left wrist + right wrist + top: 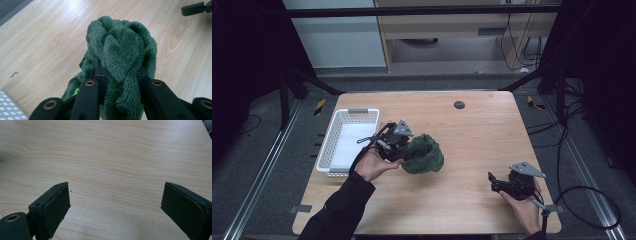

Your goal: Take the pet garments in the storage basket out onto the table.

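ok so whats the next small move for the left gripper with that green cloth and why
Probably lift and carry it left toward the white basket. The left gripper is shut on the bunched green cloth, the basket sits just beside it, and the right gripper is open, away from it.

A light wooden table is standing on a grey floor, with metal rails running along both sides. Beyond it, a pale wooden cabinet is sitting against the back, cables are hanging beside it, and darkness is filling both upper corners.
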Demonstrator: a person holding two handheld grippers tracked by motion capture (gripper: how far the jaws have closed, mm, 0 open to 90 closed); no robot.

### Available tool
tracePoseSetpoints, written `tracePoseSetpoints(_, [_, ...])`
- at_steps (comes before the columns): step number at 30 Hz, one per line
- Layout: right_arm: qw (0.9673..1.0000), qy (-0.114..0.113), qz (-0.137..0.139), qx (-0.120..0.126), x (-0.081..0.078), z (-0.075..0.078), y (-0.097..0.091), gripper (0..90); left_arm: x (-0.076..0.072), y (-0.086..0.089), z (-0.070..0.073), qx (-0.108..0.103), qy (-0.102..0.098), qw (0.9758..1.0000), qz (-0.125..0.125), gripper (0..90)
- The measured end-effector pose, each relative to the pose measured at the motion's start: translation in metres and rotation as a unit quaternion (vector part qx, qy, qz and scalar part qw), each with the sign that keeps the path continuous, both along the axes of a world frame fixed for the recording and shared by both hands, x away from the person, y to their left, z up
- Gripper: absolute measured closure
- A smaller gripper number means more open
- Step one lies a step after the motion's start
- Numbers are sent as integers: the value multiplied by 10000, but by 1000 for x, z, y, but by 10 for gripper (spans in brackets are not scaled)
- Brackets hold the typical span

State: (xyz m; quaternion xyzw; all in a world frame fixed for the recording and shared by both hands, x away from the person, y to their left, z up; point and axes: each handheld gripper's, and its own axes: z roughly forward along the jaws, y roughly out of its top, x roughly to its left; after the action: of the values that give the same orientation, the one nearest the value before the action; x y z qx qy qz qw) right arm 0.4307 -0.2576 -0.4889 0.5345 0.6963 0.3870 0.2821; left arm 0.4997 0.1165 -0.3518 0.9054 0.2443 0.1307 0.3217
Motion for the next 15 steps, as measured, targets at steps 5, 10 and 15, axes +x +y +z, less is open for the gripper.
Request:
tracePoseSetpoints(5, [10000,3,-7,4,0,0,0,83,1,-8,-7,31,69,9999,-69,723])
tracePoseSetpoints(10, [10000,1,-5,4,0,0,0,83,2,-16,-18,115,137,9998,-130,723])
tracePoseSetpoints(15, [10000,-3,-6,4,0,0,0,83,3,-21,-27,131,231,9995,-195,722])
